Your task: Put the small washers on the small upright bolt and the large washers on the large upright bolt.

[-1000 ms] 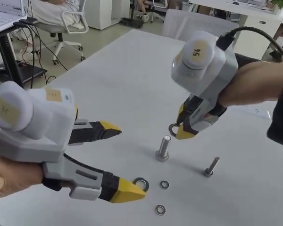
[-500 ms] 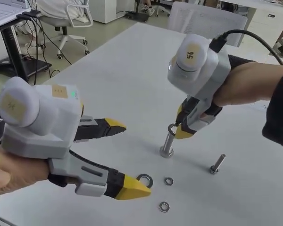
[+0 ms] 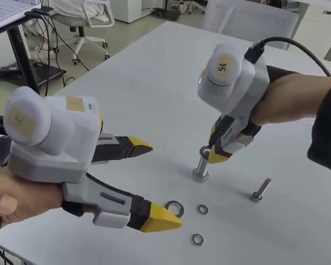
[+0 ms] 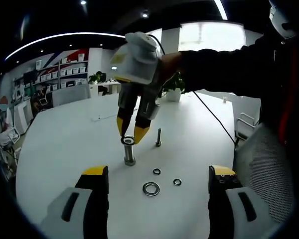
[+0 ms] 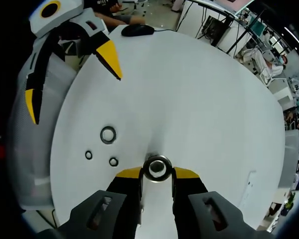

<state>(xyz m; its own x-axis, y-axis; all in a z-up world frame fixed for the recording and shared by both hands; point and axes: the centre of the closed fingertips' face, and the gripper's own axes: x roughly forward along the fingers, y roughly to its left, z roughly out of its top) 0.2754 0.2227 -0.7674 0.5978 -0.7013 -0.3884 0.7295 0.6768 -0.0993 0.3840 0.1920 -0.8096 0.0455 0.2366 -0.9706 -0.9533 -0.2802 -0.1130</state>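
Firstly, in the head view, the right gripper (image 3: 216,156) carries a round label with a two-digit number starting with 5; the second digit is hard to read. Its jaws are closed on a large washer (image 3: 204,152) at the top end of the large upright bolt (image 3: 201,168), which stands toward the near edge of the bench (image 3: 154,77). Whether the washer has gone over the thread cannot be told. The left gripper (image 3: 160,184) hangs at the near edge, jaws wide apart and holding nothing. It bears a faint round mark and a small sticker, both illegible. Beside its lower tip lies a second large washer (image 3: 175,208), with two small washers (image 3: 203,209) (image 3: 197,239) just to the right. The small upright bolt (image 3: 261,189) stands apart, toward the right edge. Next, in the left gripper view, the held washer (image 4: 127,141) sits at the top of the large upright bolt (image 4: 129,157). The small upright bolt (image 4: 159,137) is partly behind the right gripper's tip, and distant wall signs are too small to read. Lastly, in the right gripper view, the yellow tips clamp the large washer (image 5: 157,168), which hides the bolt below. The three loose washers lie to the left, and the left gripper is cut off at the frame's edge.
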